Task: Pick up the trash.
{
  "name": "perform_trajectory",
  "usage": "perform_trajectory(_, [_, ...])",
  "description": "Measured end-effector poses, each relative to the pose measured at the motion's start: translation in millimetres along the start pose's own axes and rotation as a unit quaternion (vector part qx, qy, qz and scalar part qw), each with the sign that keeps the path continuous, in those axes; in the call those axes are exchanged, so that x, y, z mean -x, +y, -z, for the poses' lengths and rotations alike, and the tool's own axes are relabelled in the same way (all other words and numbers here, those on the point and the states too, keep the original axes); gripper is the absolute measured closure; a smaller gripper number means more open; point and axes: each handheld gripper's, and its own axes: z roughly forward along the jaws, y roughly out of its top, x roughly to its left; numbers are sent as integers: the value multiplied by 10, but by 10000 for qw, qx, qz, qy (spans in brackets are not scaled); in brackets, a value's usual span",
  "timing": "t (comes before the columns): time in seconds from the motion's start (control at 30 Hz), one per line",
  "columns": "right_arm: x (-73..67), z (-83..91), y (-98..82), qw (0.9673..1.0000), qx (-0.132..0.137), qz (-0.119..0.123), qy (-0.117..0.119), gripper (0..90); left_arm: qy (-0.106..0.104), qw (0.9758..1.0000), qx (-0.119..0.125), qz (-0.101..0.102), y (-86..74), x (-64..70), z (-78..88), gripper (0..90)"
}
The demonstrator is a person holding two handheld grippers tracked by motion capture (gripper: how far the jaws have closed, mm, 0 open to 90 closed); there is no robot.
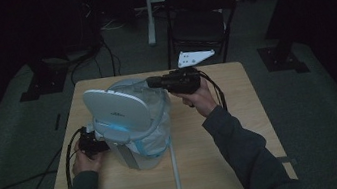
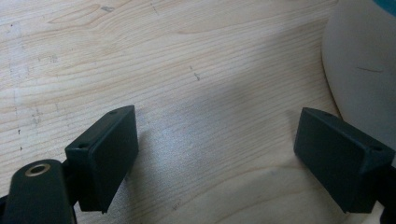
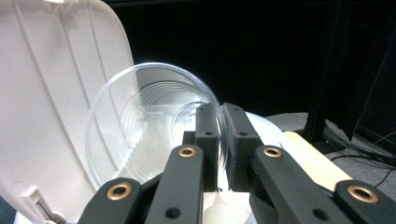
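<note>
Left of centre in the high view, the left gripper [image 1: 94,144], jaws wide with nothing between them, sits low beside the white appliance [image 1: 128,126] with its lid [image 1: 116,111] raised. Above centre, the right gripper [image 3: 221,142] pinches a clear cup [image 3: 149,123] by its rim, beside the lid. Wooden table [image 1: 223,137]; dark room, folding chair [image 1: 196,22] behind.

Left tongs [image 2: 215,154] low, jaws wide apart, right tongs [image 3: 221,140] raised, jaws nearly closed, both forearms extended
</note>
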Motion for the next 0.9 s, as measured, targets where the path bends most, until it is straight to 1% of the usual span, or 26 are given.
perform_trajectory(0.3, [-21,-71,-9,10000,-80,40,15,846,0,10000,0,2,0,0,0,144])
perform_trajectory(0.47, [-22,-97,-9,9999,-122,5,38,839,1,10000,-1,1,0,0,0,144])
perform_trajectory(0.5, [-23,-108,-9,9998,-170,12,51,805,1,10000,1,1,0,0,0,144])
perform_trajectory(0.53, [-26,-124,-12,9997,-223,22,112,702,2,10000,-1,-1,0,0,0,144])
perform_trajectory(0.57, [-33,-135,-16,9996,-246,42,155,628,1,10000,0,0,0,0,0,144])
perform_trajectory(0.6, [-43,-142,-19,9996,-256,66,126,589,1,10000,0,-1,0,0,0,144])
perform_trajectory(0.7, [-50,-136,-25,9996,-251,71,124,585,1,10000,0,2,0,1,0,144])
perform_trajectory(0.83, [-38,-106,-35,9996,-258,42,52,581,0,10000,0,1,0,0,0,144])
perform_trajectory(0.9, [-24,-62,-48,9998,-207,13,-5,565,2,10000,1,1,0,0,0,144])
